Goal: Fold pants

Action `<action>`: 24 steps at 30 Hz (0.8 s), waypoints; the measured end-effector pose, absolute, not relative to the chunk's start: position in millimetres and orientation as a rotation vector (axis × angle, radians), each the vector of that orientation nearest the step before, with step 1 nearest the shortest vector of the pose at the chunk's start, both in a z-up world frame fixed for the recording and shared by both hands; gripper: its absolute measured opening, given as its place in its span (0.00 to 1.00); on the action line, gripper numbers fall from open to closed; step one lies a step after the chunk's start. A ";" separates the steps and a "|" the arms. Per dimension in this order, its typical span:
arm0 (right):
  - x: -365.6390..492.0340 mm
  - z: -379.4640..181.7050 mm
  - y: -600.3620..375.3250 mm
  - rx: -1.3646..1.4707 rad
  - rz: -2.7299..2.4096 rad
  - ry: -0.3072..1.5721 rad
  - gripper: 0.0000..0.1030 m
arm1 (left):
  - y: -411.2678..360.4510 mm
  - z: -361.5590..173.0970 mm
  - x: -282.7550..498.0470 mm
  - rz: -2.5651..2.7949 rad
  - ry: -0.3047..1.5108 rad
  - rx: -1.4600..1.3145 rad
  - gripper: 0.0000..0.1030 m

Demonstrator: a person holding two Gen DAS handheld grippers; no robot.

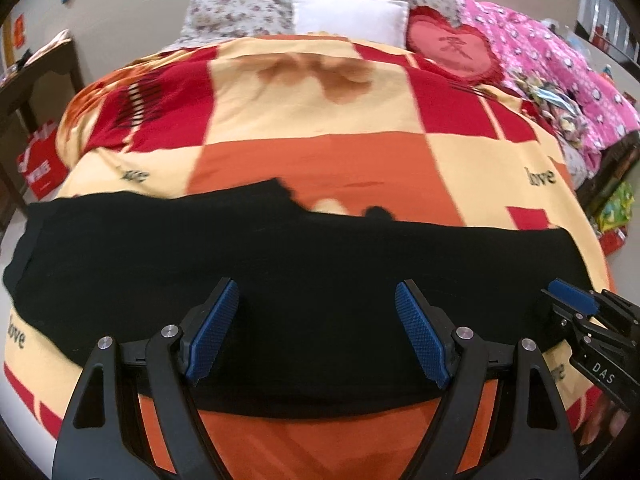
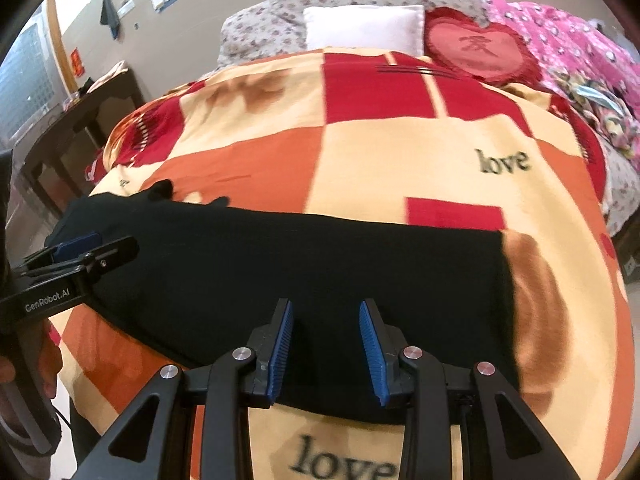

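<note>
Left wrist: black pants (image 1: 280, 280) lie apparently flat across the bedspread (image 1: 320, 128).

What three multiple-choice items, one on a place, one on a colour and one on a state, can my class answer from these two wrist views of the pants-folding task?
1. Where do the pants lie?
A. On the patterned blanket, near its front edge
B. On the dark side table
C. On the white pillow

2. What colour are the pants?
A. Pink
B. Black
C. Grey floral

3. How do the left gripper and right gripper stand?
A. Both shut on the pants
B. Left shut, right open
C. Both open, holding nothing

Answers:
1 A: the black cloth stretches across the orange, red and cream blanket, nearest the cameras.
2 B: the cloth is plain black in both views.
3 C: each pair of blue pads is spread apart with no fabric pinched between them.
</note>
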State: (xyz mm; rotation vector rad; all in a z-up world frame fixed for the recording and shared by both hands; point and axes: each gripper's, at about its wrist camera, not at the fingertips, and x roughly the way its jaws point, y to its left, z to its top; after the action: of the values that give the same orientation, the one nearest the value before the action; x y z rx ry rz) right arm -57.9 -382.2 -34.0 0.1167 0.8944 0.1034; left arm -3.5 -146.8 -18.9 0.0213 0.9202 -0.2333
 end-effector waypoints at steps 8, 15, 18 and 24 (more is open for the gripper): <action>-70.8 -34.8 -420.6 0.160 0.039 0.887 0.37 | -187.6 -26.7 0.1 -0.305 0.948 0.060 0.78; -71.8 -38.7 -422.3 0.127 0.036 0.895 0.37 | -206.4 -37.8 1.1 -0.309 0.952 0.119 0.79; -71.4 -39.2 -421.2 0.117 0.036 0.898 0.37 | -206.8 -37.9 1.4 -0.311 0.955 0.114 0.78; -72.7 -39.6 -420.5 0.112 0.035 0.894 0.37 | -207.9 -38.4 1.1 -0.308 0.951 0.122 0.79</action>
State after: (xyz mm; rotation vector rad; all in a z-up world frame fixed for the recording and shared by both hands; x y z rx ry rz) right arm -72.7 -420.5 -39.6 0.1121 0.8938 0.0345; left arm 1.1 -207.9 -38.4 0.1222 0.9510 -0.3079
